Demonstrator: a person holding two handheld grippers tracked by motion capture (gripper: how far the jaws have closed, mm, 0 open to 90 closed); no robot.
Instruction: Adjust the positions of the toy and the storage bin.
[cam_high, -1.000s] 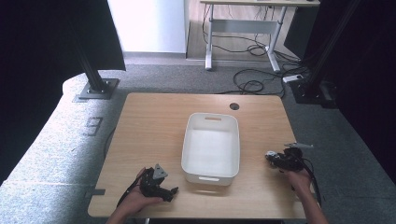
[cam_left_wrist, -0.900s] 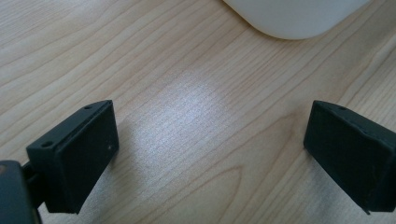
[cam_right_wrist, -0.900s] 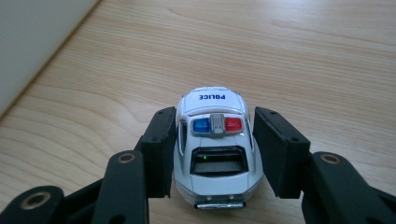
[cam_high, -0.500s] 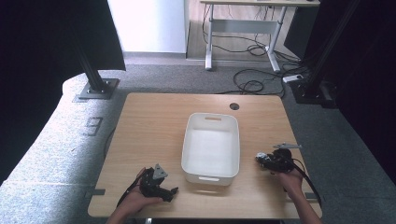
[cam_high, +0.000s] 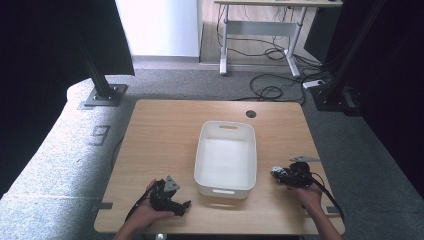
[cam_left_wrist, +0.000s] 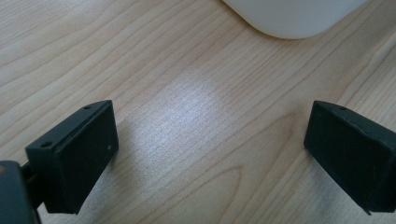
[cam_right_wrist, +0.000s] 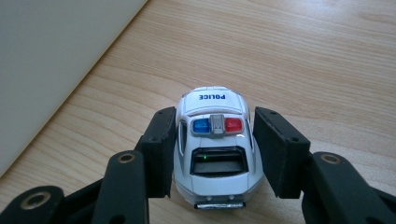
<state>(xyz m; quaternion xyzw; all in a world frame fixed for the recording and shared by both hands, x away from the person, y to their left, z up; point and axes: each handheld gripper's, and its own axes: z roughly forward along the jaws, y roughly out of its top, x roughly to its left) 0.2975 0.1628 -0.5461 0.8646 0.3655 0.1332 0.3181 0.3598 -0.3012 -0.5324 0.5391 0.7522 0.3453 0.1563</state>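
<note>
A white toy police car (cam_right_wrist: 215, 140) with red and blue roof lights sits between the jaws of my right gripper (cam_right_wrist: 214, 119), which is shut on its sides. In the high view this gripper (cam_high: 283, 175) is low over the table just right of the white bin (cam_high: 200, 150), the car (cam_high: 276, 173) at its tip pointing toward the bin. The bin's side wall (cam_right_wrist: 46, 56) stands close on the left of the car. My left gripper (cam_high: 181, 205) rests near the bin's front left corner. Its jaws are wide open (cam_left_wrist: 210, 135) over bare wood, with the bin's corner (cam_left_wrist: 289, 18) just ahead.
The wooden table (cam_high: 160, 135) has a round cable hole (cam_high: 251, 114) behind the bin. A small grey plate (cam_high: 304, 159) lies near the right hand. Cables trail from both grippers toward the front edge. Grey carpet and a desk frame lie beyond.
My right gripper has moved left toward the bin with the toy police car in it. The left gripper has stayed in place.
</note>
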